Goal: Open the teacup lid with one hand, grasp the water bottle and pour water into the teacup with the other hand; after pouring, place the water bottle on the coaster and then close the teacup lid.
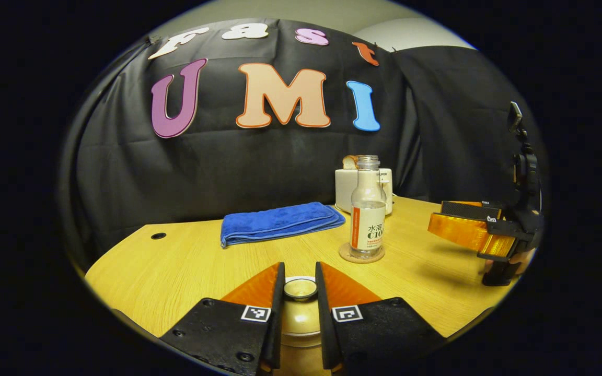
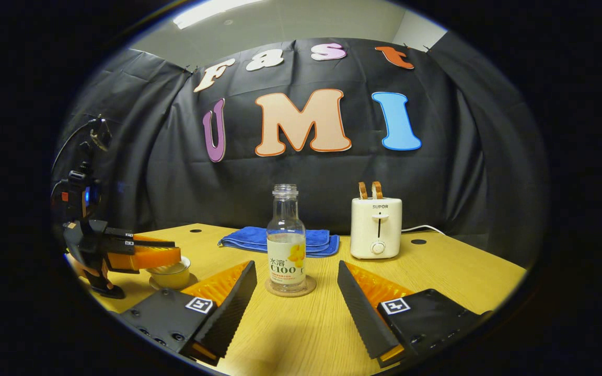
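Note:
My left gripper (image 1: 300, 271) is shut on the knob of the teacup lid (image 1: 300, 289); the cream lid sits on the teacup (image 2: 174, 275) right under the fingers. In the right gripper view this gripper (image 2: 168, 257) reaches in from the left over the cup and its saucer. The uncapped water bottle (image 2: 286, 245) stands upright on a round coaster (image 2: 291, 289), partly full. My right gripper (image 2: 296, 269) is open and short of the bottle, which stands ahead of the gap, untouched. From the left gripper view, the bottle (image 1: 368, 209) is to the right and the right gripper (image 1: 468, 230) farther right.
A folded blue cloth (image 1: 280, 222) lies at the back of the wooden table (image 1: 175, 271). A cream toaster (image 2: 375, 227) with bread slices stands behind and right of the bottle. Two cable holes mark the tabletop near the back edge.

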`<state>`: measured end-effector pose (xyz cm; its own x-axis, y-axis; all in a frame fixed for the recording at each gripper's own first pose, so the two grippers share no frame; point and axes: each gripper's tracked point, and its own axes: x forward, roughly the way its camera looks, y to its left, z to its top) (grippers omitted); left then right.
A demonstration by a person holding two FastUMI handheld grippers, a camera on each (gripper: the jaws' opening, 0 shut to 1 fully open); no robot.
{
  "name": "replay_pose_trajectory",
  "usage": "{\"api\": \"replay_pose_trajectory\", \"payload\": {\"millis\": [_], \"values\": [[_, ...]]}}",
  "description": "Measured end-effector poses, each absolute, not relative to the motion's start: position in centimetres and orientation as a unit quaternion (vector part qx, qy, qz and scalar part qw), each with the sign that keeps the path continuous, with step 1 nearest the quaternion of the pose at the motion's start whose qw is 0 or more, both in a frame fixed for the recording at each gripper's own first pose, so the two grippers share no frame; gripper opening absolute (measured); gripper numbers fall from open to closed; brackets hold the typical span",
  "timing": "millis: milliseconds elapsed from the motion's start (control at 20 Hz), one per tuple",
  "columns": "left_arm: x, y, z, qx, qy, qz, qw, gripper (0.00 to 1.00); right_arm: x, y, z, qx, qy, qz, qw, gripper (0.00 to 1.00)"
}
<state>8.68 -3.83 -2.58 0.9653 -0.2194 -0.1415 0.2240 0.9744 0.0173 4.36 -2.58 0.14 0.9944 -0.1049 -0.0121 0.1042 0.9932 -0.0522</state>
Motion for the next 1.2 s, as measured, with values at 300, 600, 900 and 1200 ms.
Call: {"api": "replay_pose_trajectory", "payload": {"millis": [300, 600, 900, 1200], "values": [[8.7, -3.5, -2.5, 0.004, 0.069, -0.107, 0.992, 0.32, 4.2, -2.7, 0.2, -0.026, 0.007, -0.055, 0.998, 1.0], [8.4, -3.2, -2.0, -0.006, 0.055, -0.102, 0.993, 0.51, 4.1, -2.8, 0.2, -0.026, 0.007, -0.057, 0.998, 0.99], [7.2, -2.4, -0.8, -0.011, 0.016, -0.08, 0.997, 0.98, 4.0, -3.1, 0.2, -0.026, 0.006, -0.064, 0.998, 0.99], [6.0, -0.8, -0.6, -0.01, 0.005, -0.051, 0.999, 0.98, 3.6, -3.6, 0.3, -0.027, 0.005, -0.076, 0.997, 1.0]]}}
